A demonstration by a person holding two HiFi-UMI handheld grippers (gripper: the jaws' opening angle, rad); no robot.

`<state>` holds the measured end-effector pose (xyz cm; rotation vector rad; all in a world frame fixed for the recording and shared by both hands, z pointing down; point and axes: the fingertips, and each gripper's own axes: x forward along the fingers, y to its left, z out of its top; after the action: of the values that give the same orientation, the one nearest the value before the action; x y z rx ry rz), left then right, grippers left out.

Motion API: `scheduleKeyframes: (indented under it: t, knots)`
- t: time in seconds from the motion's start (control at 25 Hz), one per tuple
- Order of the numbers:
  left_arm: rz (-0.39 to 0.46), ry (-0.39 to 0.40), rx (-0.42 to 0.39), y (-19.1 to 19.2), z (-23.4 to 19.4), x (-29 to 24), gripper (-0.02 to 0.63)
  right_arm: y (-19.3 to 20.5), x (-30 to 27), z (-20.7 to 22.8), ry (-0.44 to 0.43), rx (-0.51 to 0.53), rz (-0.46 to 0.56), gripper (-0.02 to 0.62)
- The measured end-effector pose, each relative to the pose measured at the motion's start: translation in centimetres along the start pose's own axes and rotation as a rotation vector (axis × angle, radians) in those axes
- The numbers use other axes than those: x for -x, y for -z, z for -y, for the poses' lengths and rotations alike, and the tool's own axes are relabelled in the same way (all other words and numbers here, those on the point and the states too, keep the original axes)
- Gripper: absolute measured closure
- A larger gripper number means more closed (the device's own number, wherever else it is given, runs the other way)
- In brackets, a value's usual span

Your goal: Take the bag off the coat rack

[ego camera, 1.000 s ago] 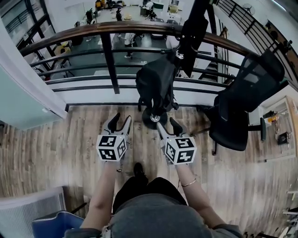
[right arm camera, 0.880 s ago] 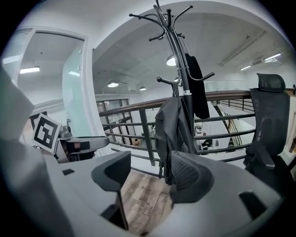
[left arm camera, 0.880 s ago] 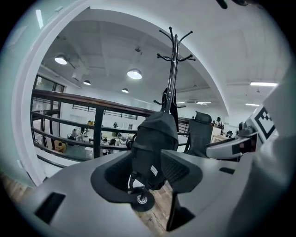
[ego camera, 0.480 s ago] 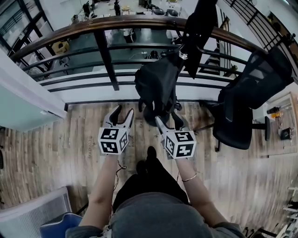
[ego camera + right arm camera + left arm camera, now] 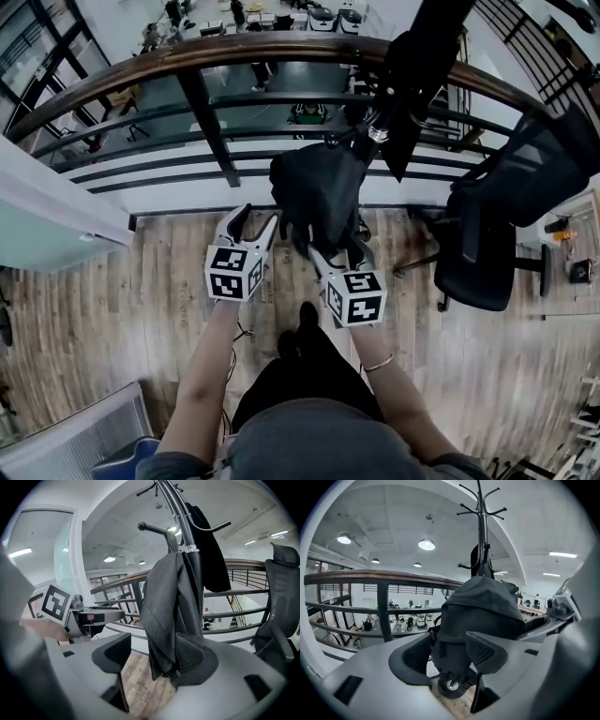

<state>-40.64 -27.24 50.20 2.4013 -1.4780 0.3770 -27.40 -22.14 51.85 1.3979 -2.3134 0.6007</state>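
A black bag [image 5: 319,192] hangs from a hook on the dark coat rack pole [image 5: 417,66], above the rack's round base. Both grippers sit just below and in front of it. My left gripper [image 5: 251,217] is beside the bag's left edge, jaws opening, with nothing pressed between them. In the left gripper view the bag [image 5: 480,616] fills the space ahead of the left gripper [image 5: 450,653]. My right gripper [image 5: 333,251] is under the bag's lower edge, jaws opening. In the right gripper view the bag [image 5: 166,616] hangs down between the jaws of the right gripper [image 5: 159,660], not pinched.
A black garment [image 5: 211,559] hangs higher on the same rack. A railing with a wooden handrail [image 5: 187,56] runs behind it, over a drop to a lower floor. A black office chair [image 5: 506,225] stands at the right. A white partition [image 5: 56,206] is at the left.
Both grippers have moved forward to the bag, and their jaws have spread wider. The bag still hangs on the rack.
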Motion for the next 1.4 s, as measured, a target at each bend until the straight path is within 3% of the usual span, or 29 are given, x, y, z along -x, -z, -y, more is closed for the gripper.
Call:
scheduleKeyframes:
  t: [0.4, 0.88, 1.12, 1.28, 1.4]
  knots:
    - [-0.042, 0.084, -0.065, -1.2, -0.9, -6.8, 0.364, 0.0, -3.0, 1.8, 0.012, -0.008, -0.03, 0.324]
    - [-0.048, 0.321, -0.179, -2.7, 1.1, -11.7, 0.361, -0.4, -4.2, 2.5, -0.023, -0.02, -0.003, 0.327]
    - [-0.067, 0.431, -0.228, -2.8, 2.7, -12.9, 0.426, -0.4, -4.5, 2.5, -0.053, -0.026, 0.009, 0.341]
    - [-0.08, 0.425, -0.245, -2.7, 3.0, -13.3, 0.447, -0.4, -4.6, 2.6, -0.056, -0.035, 0.013, 0.35]
    - [-0.087, 0.379, -0.256, -2.3, 2.7, -12.7, 0.551, -0.5, -4.3, 2.7, -0.049, -0.044, 0.02, 0.373]
